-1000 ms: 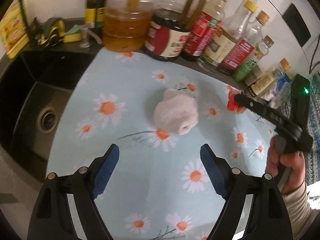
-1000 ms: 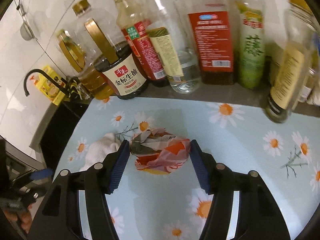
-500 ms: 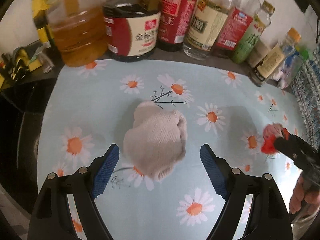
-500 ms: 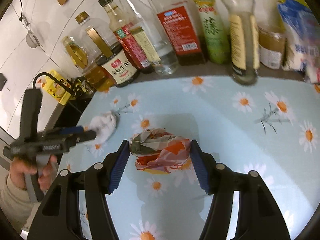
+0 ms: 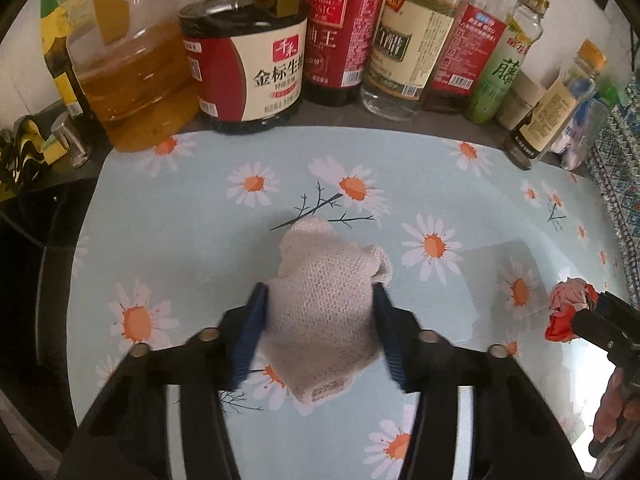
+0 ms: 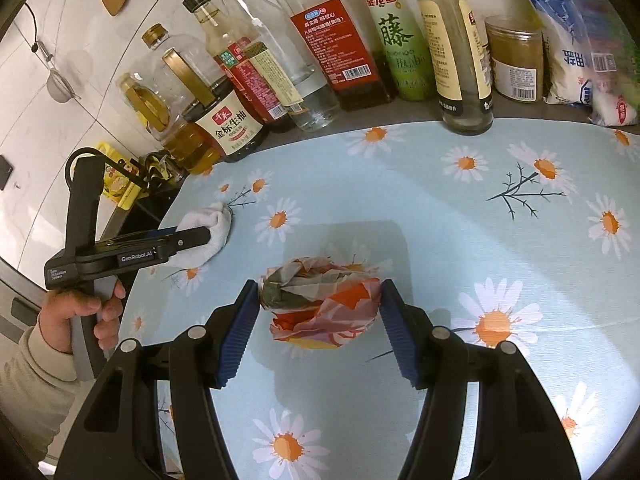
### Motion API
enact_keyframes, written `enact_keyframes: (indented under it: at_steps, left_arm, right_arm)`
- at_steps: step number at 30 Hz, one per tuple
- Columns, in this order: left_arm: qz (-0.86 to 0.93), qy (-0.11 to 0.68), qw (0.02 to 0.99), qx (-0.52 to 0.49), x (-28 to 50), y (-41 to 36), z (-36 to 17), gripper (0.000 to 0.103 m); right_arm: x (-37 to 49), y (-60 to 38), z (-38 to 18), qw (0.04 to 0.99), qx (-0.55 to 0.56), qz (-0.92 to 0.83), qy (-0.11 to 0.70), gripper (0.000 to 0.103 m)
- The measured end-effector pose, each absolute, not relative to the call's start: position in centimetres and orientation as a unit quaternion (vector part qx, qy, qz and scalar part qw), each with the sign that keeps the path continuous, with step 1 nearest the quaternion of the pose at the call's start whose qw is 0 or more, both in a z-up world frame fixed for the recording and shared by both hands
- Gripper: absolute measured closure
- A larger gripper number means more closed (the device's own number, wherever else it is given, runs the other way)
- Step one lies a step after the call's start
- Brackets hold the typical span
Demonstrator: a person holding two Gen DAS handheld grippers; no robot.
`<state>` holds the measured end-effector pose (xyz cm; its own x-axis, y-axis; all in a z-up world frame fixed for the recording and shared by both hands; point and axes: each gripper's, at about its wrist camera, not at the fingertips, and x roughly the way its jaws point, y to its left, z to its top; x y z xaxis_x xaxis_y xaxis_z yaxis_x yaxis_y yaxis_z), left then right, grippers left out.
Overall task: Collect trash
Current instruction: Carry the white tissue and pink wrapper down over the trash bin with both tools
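A: Left gripper [image 5: 320, 328], jaws closing. The blue pads meet both flanks of the white knitted wad [image 5: 324, 300], which lies on the daisy mat [image 5: 400, 160] near its middle. Right gripper [image 6: 318, 330], jaws pinching the crumpled wrapper [image 6: 320, 300], orange and grey paper bunched between the pads, clear of the mat by its shadow

B: Risks?

A: The wad is soft and loose. The pads catch its near half only; the far lobe sticks out past the tips. My guess is that a lift with a shallow bite lets it slump out or unroll. The mat may also ride up if the tips drag on it. Behind stands a crowded row: oil jug [image 5: 132, 80], soy sauce bottle [image 5: 248, 72], vinegar bottle [image 5: 400, 48]. A forward swing on the lift could knock one over. The wrapper is springy, so a slackened squeeze would let it drop

B: Against the earlier look?

A: A second back the left jaws stand wide, with the wad well ahead of them and untouched. Half a second back it sits between the open pads. Now they have drawn in onto it. The right grip on the wrapper is unchanged, but the bottles look farther off in its view. The left hand [image 6: 80, 312] shows at that view's edge now, absent at first
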<state>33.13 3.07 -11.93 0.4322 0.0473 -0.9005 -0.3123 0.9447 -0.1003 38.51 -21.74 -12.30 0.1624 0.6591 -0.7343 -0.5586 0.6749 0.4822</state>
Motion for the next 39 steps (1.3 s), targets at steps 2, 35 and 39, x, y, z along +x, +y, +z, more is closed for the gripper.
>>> enact_keyframes:
  at_steps: [2, 35, 39]
  left_arm:
    - [0.107, 0.517, 0.840, -0.126, 32.8, 2.9, -11.6, 0.063]
    - [0.011, 0.448, 0.886, -0.120, 14.7, 1.7, -5.8, 0.068]
    - [-0.001, 0.440, 0.891, -0.113, 11.3, 1.8, -5.0, 0.068]
  right_arm:
    - [38.4, -21.7, -12.2, 0.760, 0.049, 0.402, 0.508, 0.042]
    - [23.0, -18.8, -7.2, 0.797, 0.049, 0.368, 0.477, 0.042]
    - [19.9, -17.9, -6.3, 0.800, 0.045, 0.369, 0.470, 0.042]
